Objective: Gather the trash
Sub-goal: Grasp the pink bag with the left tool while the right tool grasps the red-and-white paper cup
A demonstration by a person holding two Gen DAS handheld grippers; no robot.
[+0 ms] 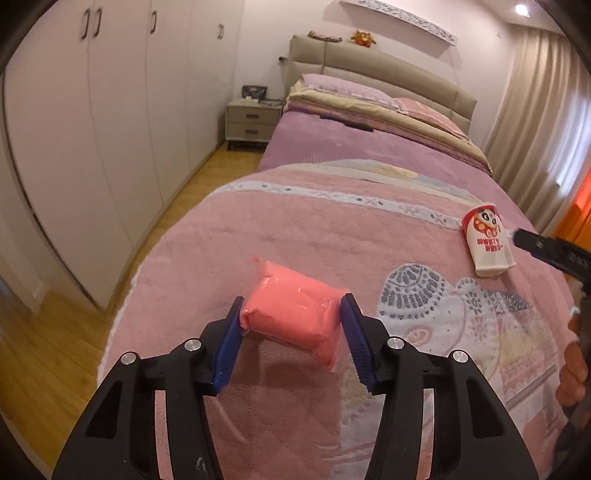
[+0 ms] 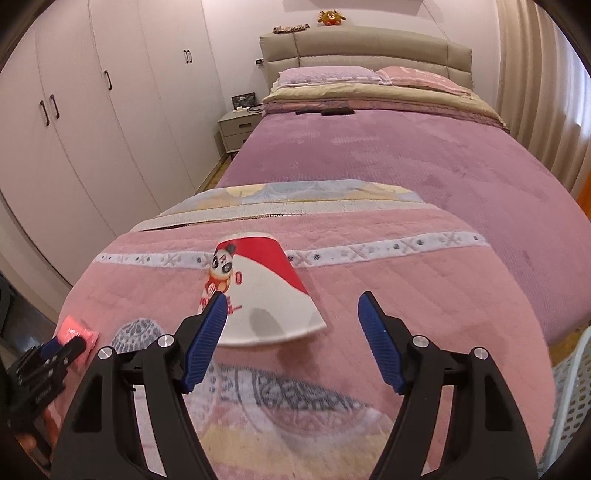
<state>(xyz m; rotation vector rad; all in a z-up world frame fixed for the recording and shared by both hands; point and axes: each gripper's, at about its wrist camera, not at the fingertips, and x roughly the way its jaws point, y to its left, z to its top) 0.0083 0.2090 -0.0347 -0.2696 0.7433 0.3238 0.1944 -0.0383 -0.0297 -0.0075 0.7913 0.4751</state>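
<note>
Left gripper (image 1: 291, 317) pinches the soft, squashy pink packet (image 1: 295, 314) near the bed's (image 1: 406, 155) foot edge; right gripper (image 2: 291, 310) gapes around the light, crushable paper cup (image 2: 258, 291), best taken across its flattened sides.

white basket (image 2: 576, 384) cut off by edge, nightstand items (image 1: 255, 94) indistinct

Light: warm and soft, coming from a ceiling lamp (image 1: 521, 10) that is glaring at the top right, and daylight is glowing through the curtain (image 1: 535, 122).
Shadows: lying faint under the pink pack (image 1: 295, 321).
Edges: bending strongly, corners going black.
Blur: the cup (image 2: 258, 291) is smearing slightly.
</note>
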